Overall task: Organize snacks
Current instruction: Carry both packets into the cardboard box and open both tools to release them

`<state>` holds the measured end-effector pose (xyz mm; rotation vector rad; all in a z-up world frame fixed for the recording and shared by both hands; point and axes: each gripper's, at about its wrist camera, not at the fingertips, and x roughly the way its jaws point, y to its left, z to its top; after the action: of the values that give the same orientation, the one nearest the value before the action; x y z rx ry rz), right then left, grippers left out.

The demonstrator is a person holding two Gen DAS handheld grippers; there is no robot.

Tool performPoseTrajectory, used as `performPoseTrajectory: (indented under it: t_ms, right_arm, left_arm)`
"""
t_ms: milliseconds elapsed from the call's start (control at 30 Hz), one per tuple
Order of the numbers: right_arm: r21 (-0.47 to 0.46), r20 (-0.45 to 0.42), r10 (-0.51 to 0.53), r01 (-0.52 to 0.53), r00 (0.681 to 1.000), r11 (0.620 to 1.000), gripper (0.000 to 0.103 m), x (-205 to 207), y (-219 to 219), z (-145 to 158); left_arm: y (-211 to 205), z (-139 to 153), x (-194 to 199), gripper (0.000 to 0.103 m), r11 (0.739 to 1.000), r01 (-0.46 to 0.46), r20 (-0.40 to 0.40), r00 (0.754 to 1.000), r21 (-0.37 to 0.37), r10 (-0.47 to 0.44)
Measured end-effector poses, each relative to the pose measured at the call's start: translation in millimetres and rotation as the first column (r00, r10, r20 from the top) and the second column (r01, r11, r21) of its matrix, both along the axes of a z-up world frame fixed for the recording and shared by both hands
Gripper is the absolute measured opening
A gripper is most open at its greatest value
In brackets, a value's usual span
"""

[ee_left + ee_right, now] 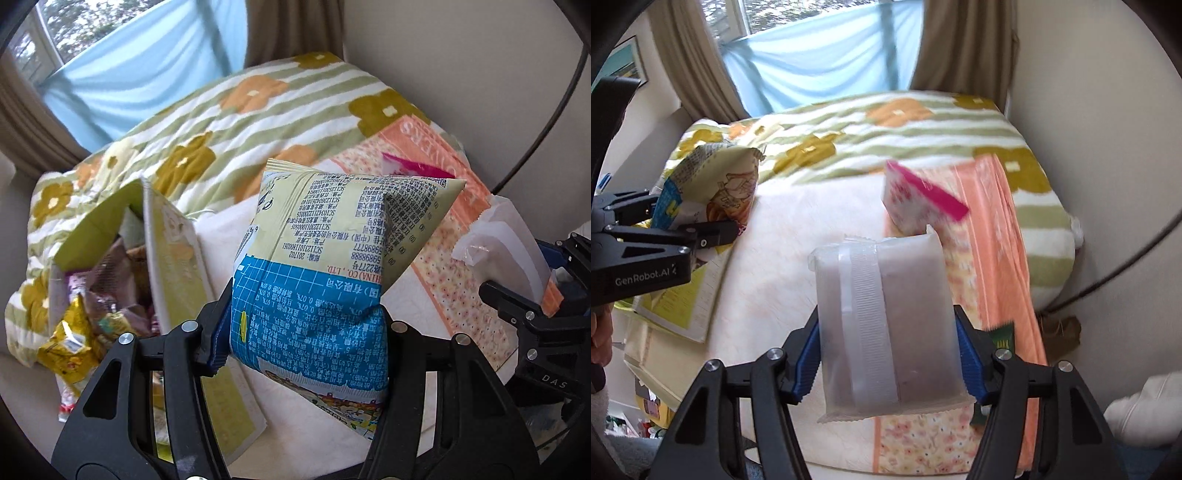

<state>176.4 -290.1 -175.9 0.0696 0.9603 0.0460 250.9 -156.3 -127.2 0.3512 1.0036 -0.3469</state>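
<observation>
Two tools each pinch a snack above the bed: the left tool (306, 332) is pressed onto a puffy cream-and-blue printed snack bag (325, 258), and the right tool (886, 354) clamps a frosted translucent plastic packet with a ribbed white seam (882, 321). Both packs hang clear of the white quilted bedspread (798, 236). Left of the bag stands an open yellow-green cardboard box (170, 251) crammed with wrapped snacks, while a pink-edged floral packet (916, 199) lies beyond the frosted packet.
</observation>
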Motion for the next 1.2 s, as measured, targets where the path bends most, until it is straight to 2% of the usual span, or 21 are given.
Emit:
performPoseTrajectory:
  t_ms: [100,267,433,500,733,933,967,1000,1067,1200]
  right_arm:
    - [-0.001,0.037,0.060,-0.060,0.998,0.998,0.060,17.5,19.2,26.9]
    - [-0.003,0.098,0.177,-0.177,0.979,0.984,0.060,50.0,69.5,62.3]
    - [0.060,0.125,0.259,-0.268,0.958,0.962,0.060,79.6,121.4,78.4]
    - [0.059,0.125,0.276,-0.285,0.953,0.957,0.060,91.1,144.9,79.6]
    - [0.085,0.102,0.298,-0.307,0.949,0.948,0.060,131.4,203.5,69.3]
    - [0.113,0.059,0.260,-0.265,0.964,0.958,0.060,155.2,236.0,54.7]
    - [0.116,0.051,0.254,-0.258,0.966,0.959,0.060,158.0,238.6,52.8]
    - [0.116,0.043,0.247,-0.251,0.968,0.961,0.060,160.3,241.3,49.9]
    - [0.115,0.026,0.238,-0.240,0.971,0.964,0.060,163.7,245.2,46.3]
    - [0.117,0.000,0.229,-0.227,0.974,0.967,0.060,164.8,249.2,41.1]
  left_arm:
    - [29.3,23.6,4.8,0.052,0.998,-0.065,0.042,0.997,-0.017,0.065]
    - [87.8,45.0,22.2,0.052,0.982,-0.185,0.090,0.978,-0.030,0.187]
    - [142.0,47.4,46.7,0.052,0.965,-0.262,0.114,0.958,-0.026,0.263]
    - [162.5,45.5,59.9,0.052,0.959,-0.282,0.113,0.952,-0.022,0.283]
    - [217.5,23.4,104.8,0.052,0.957,-0.291,0.057,0.955,-0.007,0.291]
    - [239.0,-3.4,137.9,0.054,0.975,-0.223,-0.021,0.974,0.006,0.224]
    - [240.3,-5.4,140.3,0.060,0.977,-0.211,-0.025,0.977,0.015,0.211]
    - [240.5,-7.6,143.7,0.078,0.980,-0.198,-0.027,0.980,0.026,0.198]
    - [243.3,-8.7,145.9,0.102,0.982,-0.186,-0.010,0.982,0.042,0.186]
    - [258.0,-3.2,141.3,0.103,0.984,-0.179,-0.017,0.984,-0.007,0.179]
